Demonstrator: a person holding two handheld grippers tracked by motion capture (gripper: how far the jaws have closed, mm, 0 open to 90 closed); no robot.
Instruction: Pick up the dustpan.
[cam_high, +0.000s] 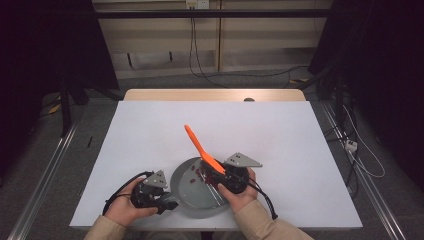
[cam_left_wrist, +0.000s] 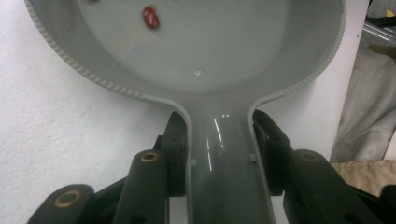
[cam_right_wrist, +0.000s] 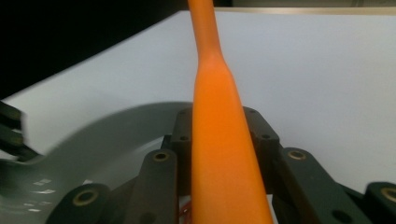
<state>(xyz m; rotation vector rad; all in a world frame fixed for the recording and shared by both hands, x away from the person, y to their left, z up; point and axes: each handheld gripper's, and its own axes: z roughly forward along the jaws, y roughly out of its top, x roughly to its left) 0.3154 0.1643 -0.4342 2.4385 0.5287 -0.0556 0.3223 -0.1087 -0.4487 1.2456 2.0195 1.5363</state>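
The left gripper (cam_left_wrist: 219, 154) clamps the grey pan (cam_high: 192, 192) by its handle, jaws on either side. The right gripper (cam_right_wrist: 219, 140) grips the orange spatula (cam_high: 202, 150), which slants up over the pan's far rim above red beans (cam_high: 200, 175).

There are no words, numbers, labels or signs to read in any of the pictures. The grey plastic pan (cam_left_wrist: 224, 60) has no writing on it. The long orange plastic spatula (cam_right_wrist: 222, 154) is plain too. The white table top (cam_high: 280, 130) has no marks that can be read.
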